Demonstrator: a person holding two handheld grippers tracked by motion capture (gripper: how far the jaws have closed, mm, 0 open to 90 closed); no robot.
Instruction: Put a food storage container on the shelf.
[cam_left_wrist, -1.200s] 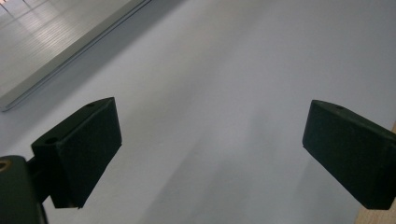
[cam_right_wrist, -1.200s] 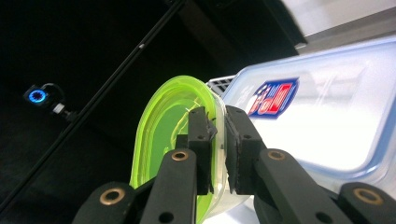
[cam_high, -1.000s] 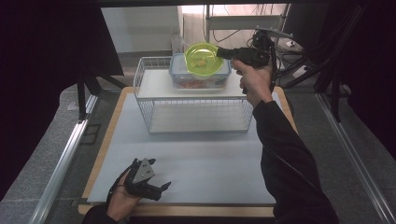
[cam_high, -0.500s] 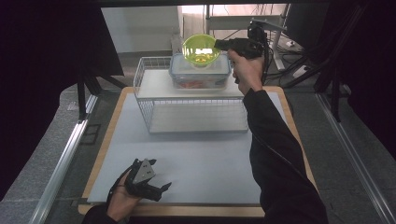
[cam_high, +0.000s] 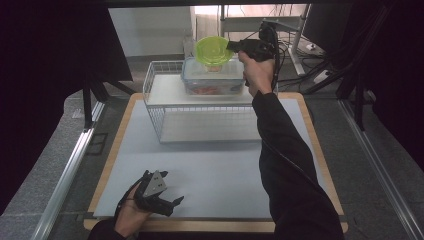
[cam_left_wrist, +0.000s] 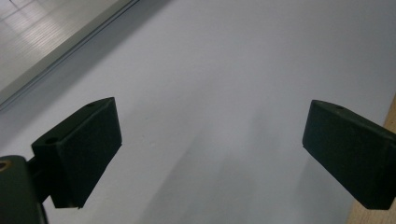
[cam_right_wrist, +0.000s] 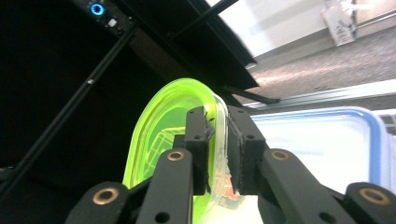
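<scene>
Black left gripper (cam_high: 172, 204), lower left of the high view: jaws spread over bare white table (cam_high: 225, 175) | lime-green bowl (cam_high: 214, 50), top centre, above the blue-rimmed container (cam_high: 212, 80) on the wire rack (cam_high: 165, 107) | your right gripper (cam_right_wrist: 217, 149) pinches its rim, jaws just eased slightly | no readable writing.

Glossy translucent green plastic bowl (cam_high: 213, 50); white wire basket (cam_high: 165, 107); matt grey mat (cam_high: 220, 170).

Place: lab or test room fitted as a recording station
Bench (cam_high: 300, 150): wood-edged board under a pale mat
Surround: black curtains (cam_high: 55, 55), metal frame rails (cam_high: 67, 170)
Background: loose cables (cam_high: 325, 75), monitor (cam_high: 325, 22), grey carpet (cam_high: 395, 135)
</scene>
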